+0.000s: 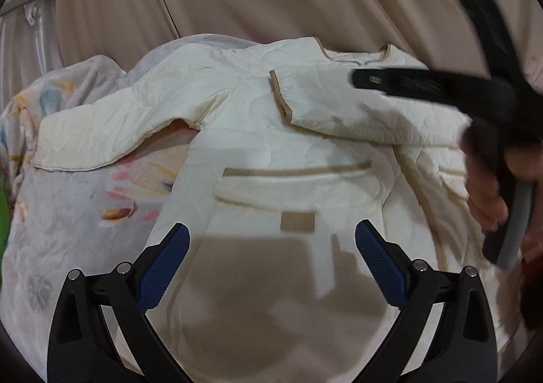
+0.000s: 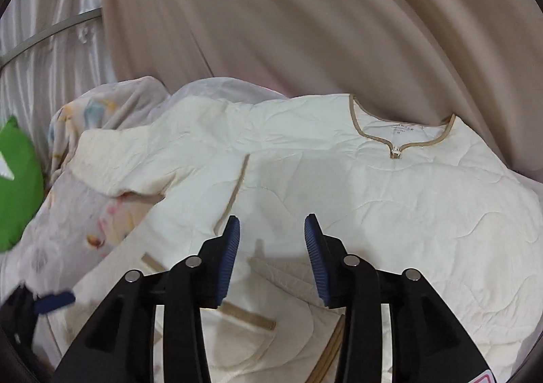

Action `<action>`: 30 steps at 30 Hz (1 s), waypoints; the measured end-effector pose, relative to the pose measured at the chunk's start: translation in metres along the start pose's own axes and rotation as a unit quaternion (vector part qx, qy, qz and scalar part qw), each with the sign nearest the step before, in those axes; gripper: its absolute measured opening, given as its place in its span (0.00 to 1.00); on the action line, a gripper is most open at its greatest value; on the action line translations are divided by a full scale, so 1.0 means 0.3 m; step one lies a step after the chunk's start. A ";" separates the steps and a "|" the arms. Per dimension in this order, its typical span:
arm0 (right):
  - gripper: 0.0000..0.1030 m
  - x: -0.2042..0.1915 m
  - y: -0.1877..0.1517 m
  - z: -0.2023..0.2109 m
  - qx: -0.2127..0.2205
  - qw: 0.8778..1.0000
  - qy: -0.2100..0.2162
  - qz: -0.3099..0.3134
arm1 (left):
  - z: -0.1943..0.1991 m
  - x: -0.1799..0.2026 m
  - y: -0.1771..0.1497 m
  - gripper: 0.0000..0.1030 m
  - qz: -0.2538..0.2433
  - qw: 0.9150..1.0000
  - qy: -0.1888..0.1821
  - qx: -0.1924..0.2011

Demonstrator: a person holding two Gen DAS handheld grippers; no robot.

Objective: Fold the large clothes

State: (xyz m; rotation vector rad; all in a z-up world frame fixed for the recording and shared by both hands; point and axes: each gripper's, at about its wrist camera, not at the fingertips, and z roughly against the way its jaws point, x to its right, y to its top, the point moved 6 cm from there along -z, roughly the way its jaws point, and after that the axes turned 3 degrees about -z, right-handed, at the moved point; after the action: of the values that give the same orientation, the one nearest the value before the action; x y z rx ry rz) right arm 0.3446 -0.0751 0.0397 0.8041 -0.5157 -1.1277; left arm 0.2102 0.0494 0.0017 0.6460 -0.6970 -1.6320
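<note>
Cream quilted jacket [image 1: 258,131] spread flat on the floral bedding [image 1: 68,213], mid-frame in both views, one sleeve [image 1: 356,111] already crossed over the chest.

Soft, padded and light by the look of it (likely to slump, not slide); best pinched at a tan-trimmed cuff or hem edge. Left tool [image 1: 271,259] gaping wide over the lower front, empty. Right tool [image 2: 271,260] part-open above the chest, nothing clamped. Zipped neckline [image 2: 395,153] and green cushion [image 2: 17,182] clear only in right view; left view alone shows the pocket [image 1: 295,186] and the hand [image 1: 492,193] gripping the right tool.
</note>
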 end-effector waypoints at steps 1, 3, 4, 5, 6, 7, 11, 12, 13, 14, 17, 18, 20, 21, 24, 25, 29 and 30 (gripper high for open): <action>0.45 0.025 0.000 0.037 0.014 1.000 0.001 -0.006 | -0.012 -0.010 0.025 0.93 0.007 1.000 -0.011 -0.004; 0.52 0.096 -0.017 0.112 0.042 0.999 -0.002 -0.031 | -0.054 -0.024 0.086 0.93 0.022 0.999 -0.038 -0.014; 0.55 0.160 -0.026 0.166 0.057 0.997 -0.011 -0.051 | -0.081 -0.027 0.114 0.93 0.029 0.998 -0.048 -0.018; 0.56 0.210 -0.048 0.186 0.065 0.995 -0.025 -0.065 | -0.119 -0.023 0.148 0.94 0.035 0.997 -0.065 -0.025; 0.57 0.293 -0.065 0.232 0.073 0.993 -0.051 -0.082 | -0.158 -0.019 0.173 0.94 0.038 0.996 -0.075 -0.036; 0.58 0.359 -0.066 0.264 0.077 0.990 -0.072 -0.095 | -0.211 -0.009 0.200 0.93 0.044 0.994 -0.087 -0.052; 0.60 0.641 -0.171 0.330 0.059 0.971 -0.146 -0.180 | -0.380 0.029 0.273 0.84 0.058 0.988 -0.115 -0.085; 0.60 0.697 -0.204 0.327 0.047 0.966 -0.158 -0.198 | -0.407 0.040 0.283 0.73 0.061 0.987 -0.122 -0.088; 0.60 0.732 -0.226 0.320 0.037 0.963 -0.167 -0.208 | -0.431 0.055 0.293 0.66 0.061 0.985 -0.135 -0.090; 0.60 0.768 -0.253 0.305 0.024 0.960 -0.176 -0.217 | -0.448 0.067 0.302 0.52 0.060 0.984 -0.141 -0.090; 0.60 0.841 -0.317 0.241 -0.007 0.950 -0.203 -0.237 | -0.460 0.066 0.337 0.06 0.053 0.989 -0.118 -0.074; 0.55 0.854 -0.328 0.219 -0.014 0.948 -0.206 -0.241 | -0.449 0.063 0.360 0.06 0.050 0.990 -0.119 -0.064; 0.13 0.843 -0.307 0.209 -0.008 0.950 -0.205 -0.235 | -0.382 0.042 0.427 0.05 0.049 0.992 -0.115 -0.021; 0.07 0.830 -0.283 0.221 0.002 0.952 -0.199 -0.231 | -0.337 0.029 0.464 0.05 0.047 0.993 -0.112 0.007; 0.03 0.781 -0.197 0.339 0.093 0.955 -0.137 -0.245 | -0.258 -0.012 0.532 0.05 0.051 0.991 -0.105 0.061; 0.03 0.768 -0.180 0.370 0.119 0.954 -0.125 -0.244 | -0.264 -0.020 0.535 0.05 0.053 0.991 -0.101 0.064; 0.02 0.839 -0.293 0.201 0.019 0.956 -0.169 -0.240 | -0.496 0.010 0.411 0.06 0.023 0.997 -0.066 -0.028; 0.01 0.862 -0.343 0.136 -0.026 0.954 -0.179 -0.237 | -0.559 0.021 0.360 0.07 0.018 0.997 -0.060 -0.051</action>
State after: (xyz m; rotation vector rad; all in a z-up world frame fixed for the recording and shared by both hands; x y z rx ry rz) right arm 0.3480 -0.3492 -0.0230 0.6973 -0.6068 -1.7453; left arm 0.4039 0.0130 -0.0301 0.4627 -0.7027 -1.6710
